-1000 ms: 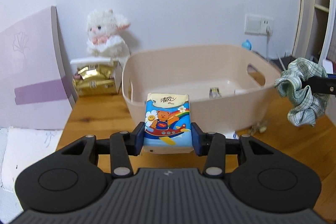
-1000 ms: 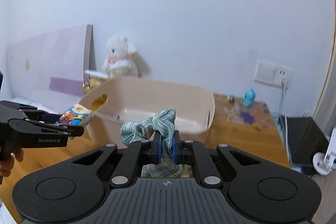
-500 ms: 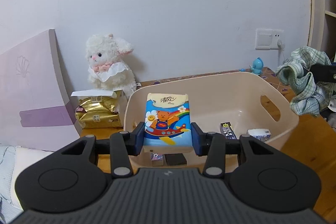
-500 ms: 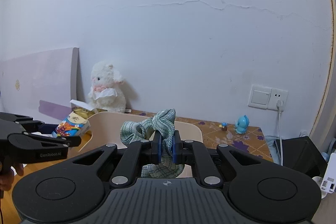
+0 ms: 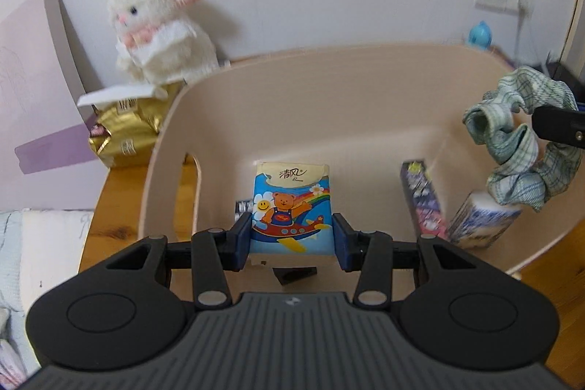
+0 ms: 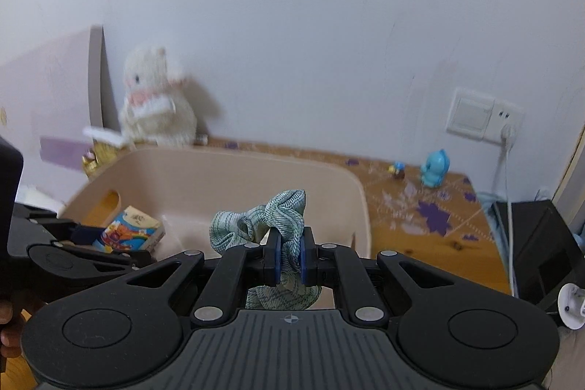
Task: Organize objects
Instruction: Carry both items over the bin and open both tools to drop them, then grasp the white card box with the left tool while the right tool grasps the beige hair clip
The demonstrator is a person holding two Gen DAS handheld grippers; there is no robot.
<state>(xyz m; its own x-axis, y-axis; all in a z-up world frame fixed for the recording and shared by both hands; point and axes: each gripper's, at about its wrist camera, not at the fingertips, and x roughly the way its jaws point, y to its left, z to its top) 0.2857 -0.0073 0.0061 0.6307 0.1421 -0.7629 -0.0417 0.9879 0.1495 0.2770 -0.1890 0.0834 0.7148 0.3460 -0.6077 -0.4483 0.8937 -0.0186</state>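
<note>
My left gripper (image 5: 292, 236) is shut on a blue tissue pack (image 5: 291, 207) with a cartoon bear and holds it over the inside of the beige plastic bin (image 5: 329, 90). My right gripper (image 6: 289, 256) is shut on a green plaid scrunchie (image 6: 270, 222) above the bin's right rim (image 6: 360, 192). The scrunchie also shows at the right of the left wrist view (image 5: 519, 137). The tissue pack also shows in the right wrist view (image 6: 131, 233). Inside the bin lie a purple box (image 5: 422, 196), a white and blue pack (image 5: 482, 222) and small dark items.
A white plush lamb (image 5: 157, 24) sits on a gold packet (image 5: 124, 130) left of the bin, by a lilac board (image 5: 33, 90). A blue figurine (image 6: 435, 169), a wall socket (image 6: 482, 116) with a cable and a black box (image 6: 541, 243) are to the right on the wooden table (image 6: 420, 236).
Both grippers have moved forward and tilted down over the bin. The tissue pack is now low inside the bin and the scrunchie hangs above its right side. Both grips are unchanged.
</note>
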